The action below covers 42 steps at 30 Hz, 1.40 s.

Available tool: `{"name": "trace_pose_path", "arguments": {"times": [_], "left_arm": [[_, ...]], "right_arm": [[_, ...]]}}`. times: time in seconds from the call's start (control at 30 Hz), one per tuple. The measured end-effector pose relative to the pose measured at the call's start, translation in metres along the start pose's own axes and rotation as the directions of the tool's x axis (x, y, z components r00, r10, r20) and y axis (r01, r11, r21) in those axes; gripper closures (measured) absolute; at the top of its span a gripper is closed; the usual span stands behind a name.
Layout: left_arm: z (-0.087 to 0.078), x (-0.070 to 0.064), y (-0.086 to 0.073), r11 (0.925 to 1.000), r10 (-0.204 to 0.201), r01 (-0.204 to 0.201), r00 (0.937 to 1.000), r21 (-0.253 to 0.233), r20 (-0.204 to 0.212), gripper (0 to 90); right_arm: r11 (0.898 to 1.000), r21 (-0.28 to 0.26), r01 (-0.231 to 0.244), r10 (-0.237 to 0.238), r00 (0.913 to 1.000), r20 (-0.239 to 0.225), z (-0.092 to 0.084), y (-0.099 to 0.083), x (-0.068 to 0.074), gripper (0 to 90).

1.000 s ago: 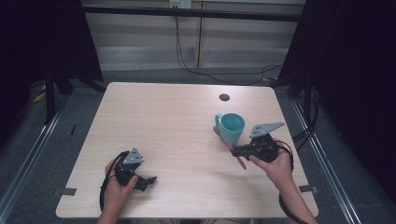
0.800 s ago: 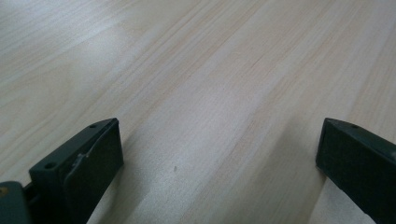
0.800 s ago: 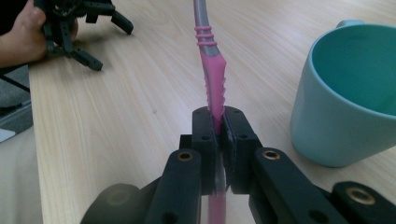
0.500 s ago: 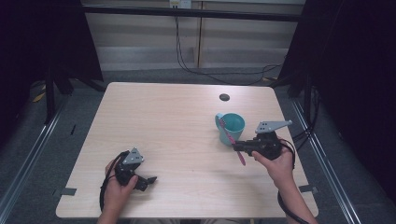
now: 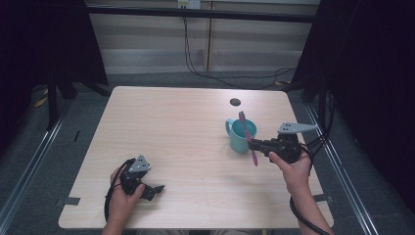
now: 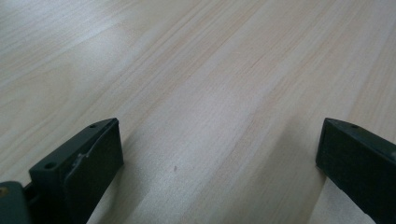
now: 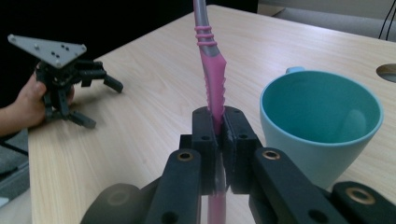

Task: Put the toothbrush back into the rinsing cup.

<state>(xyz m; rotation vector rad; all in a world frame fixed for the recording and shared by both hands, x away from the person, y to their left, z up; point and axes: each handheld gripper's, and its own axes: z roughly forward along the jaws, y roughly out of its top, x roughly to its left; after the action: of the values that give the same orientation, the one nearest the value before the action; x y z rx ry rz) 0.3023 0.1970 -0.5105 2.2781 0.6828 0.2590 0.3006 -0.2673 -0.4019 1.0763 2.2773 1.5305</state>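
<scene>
A teal mug (image 5: 238, 135) stands right of the table's middle, its handle to the left. My right gripper (image 5: 252, 144) is just right of it, shut on the handle of a pink toothbrush (image 5: 247, 134). The brush stands steeply, and its head end reaches over the mug's rim. In the right gripper view the jaws (image 7: 217, 123) clamp the pink toothbrush (image 7: 213, 84) beside the mug (image 7: 322, 135). My left gripper (image 5: 153, 191) rests open on the table near the front left. The left gripper view shows it (image 6: 219, 158) wide apart over bare wood.
A small dark round hole (image 5: 235, 102) marks the wooden table (image 5: 171, 127) behind the mug. Black curtains and cables hang beyond the far edge. Metal rails run along the floor on both sides.
My right gripper has shifted slightly to the right and tipped the toothbrush up, bringing its head from beside the mug to over the rim. The left gripper has stayed put.
</scene>
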Motion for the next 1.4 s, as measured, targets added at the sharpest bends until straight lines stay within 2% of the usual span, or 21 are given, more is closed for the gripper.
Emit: {"name": "trace_pose_path", "arguments": {"times": [0.13,0.47,0.63,0.9,0.97,1.4], "left_arm": [[0.0,0.0,0.0,1.0,0.0,0.0,1.0,0.0,0.0,0.3],[0.0,0.0,0.0,1.0,0.0,0.0,1.0,0.0,0.0,0.3],[0.0,0.0,0.0,1.0,0.0,0.0,1.0,0.0,0.0,0.3],[0.0,0.0,0.0,1.0,-0.001,0.001,1.0,0.0,0.0,0.3],[0.0,0.0,0.0,1.0,0.0,0.0,1.0,0.0,0.0,0.3],[0.0,0.0,0.0,1.0,0.0,0.0,1.0,0.0,0.0,0.3]], "right_arm": [[0.998,-0.049,-0.032,0.032,0.9995,0.005,-0.003,0.002,-0.005,84.5],[0.991,-0.118,-0.069,0.072,0.9972,0.022,-0.007,0.007,-0.013,84.5],[0.989,-0.133,-0.059,0.066,0.9964,0.053,-0.007,0.01,-0.015,84.5],[0.988,-0.148,-0.052,0.061,0.9966,0.055,-0.004,0.015,-0.016,84.5],[0.984,-0.17,-0.055,0.065,0.9962,0.058,-0.003,0.017,-0.018,84.5],[0.98,-0.19,-0.051,0.064,0.996,0.062,0.002,0.025,-0.022,84.5]]}}
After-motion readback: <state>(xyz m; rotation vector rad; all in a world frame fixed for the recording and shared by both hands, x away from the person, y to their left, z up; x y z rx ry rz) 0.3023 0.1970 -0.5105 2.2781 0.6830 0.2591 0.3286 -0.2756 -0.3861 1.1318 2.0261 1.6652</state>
